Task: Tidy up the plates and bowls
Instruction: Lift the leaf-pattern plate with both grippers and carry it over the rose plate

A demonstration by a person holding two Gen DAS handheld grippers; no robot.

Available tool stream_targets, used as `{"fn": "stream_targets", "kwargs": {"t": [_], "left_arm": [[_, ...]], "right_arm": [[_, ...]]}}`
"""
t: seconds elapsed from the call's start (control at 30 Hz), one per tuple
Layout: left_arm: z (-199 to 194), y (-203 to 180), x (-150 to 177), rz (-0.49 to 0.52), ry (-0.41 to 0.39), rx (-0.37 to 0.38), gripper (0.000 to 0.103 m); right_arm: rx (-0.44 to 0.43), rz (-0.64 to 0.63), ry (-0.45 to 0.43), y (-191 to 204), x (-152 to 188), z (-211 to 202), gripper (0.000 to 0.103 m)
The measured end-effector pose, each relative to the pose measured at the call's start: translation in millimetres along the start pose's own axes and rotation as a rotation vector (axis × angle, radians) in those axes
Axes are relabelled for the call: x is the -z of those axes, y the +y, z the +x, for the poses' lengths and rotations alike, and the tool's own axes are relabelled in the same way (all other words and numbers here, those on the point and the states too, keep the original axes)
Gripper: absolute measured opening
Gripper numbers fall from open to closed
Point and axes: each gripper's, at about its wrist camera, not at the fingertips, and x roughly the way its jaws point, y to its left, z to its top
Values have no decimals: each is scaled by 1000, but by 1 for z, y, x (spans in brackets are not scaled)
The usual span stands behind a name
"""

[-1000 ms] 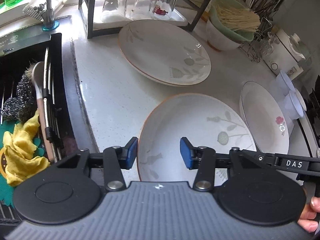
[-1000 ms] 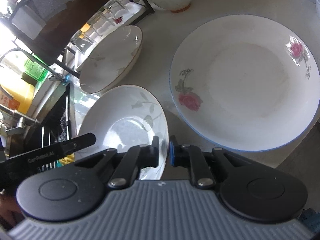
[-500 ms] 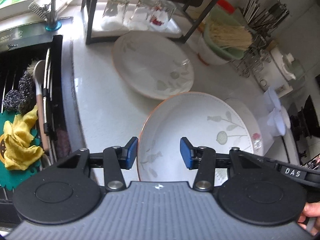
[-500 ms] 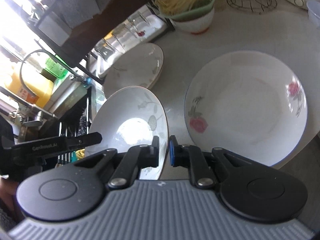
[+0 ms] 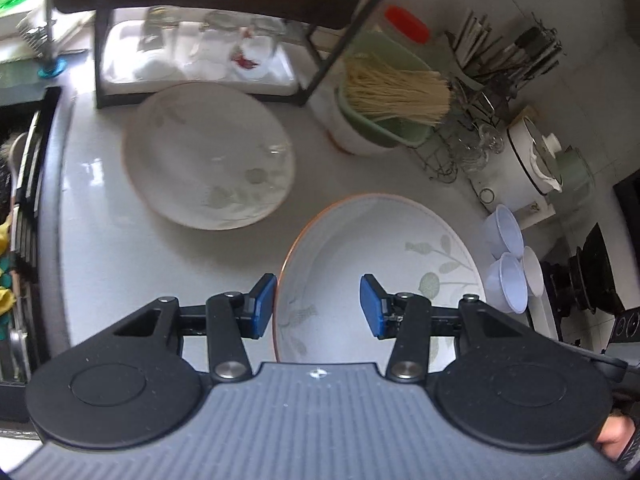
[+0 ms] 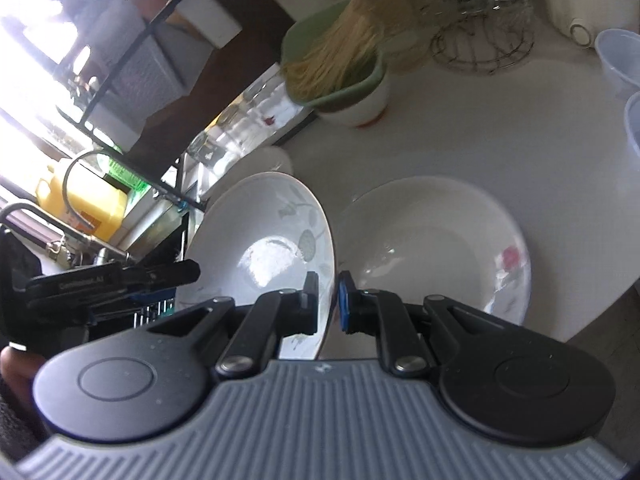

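Note:
My right gripper is shut on the rim of a white leaf-patterned plate and holds it tilted above the counter. The same plate fills the lower middle of the left wrist view. My left gripper is open, its blue pads either side of the plate's near rim, not gripping it. A stack of matching leaf plates lies on the white counter by the rack. A rose-patterned plate lies on the counter to the right of the held plate.
A black rack with upturned glasses stands at the back. A green bowl of noodles sits in a white bowl. Small plastic cups and a white pot are at right. The sink is at left.
The held plate has been lifted higher off the counter, and both grippers rose with it. The counter and other plates look farther away. The left gripper stays open.

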Motion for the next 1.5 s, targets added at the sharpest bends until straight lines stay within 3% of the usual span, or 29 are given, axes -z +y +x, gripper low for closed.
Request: {"fn": "stream_targets", "kwargs": {"t": [0.17, 0.57, 1.07, 1.5], "left_arm": [[22, -25, 4, -6, 8, -33, 51], [86, -34, 12, -17, 121, -162, 51], [121, -71, 20, 107, 207, -274, 51], [127, -92, 28, 171, 192, -381, 51]], "right_arm": [[-14, -15, 13, -28, -15, -6, 13], [10, -54, 110, -67, -21, 30, 13], [32, -93, 114, -97, -28, 40, 13], [46, -126, 142, -101, -22, 48, 13]]}}
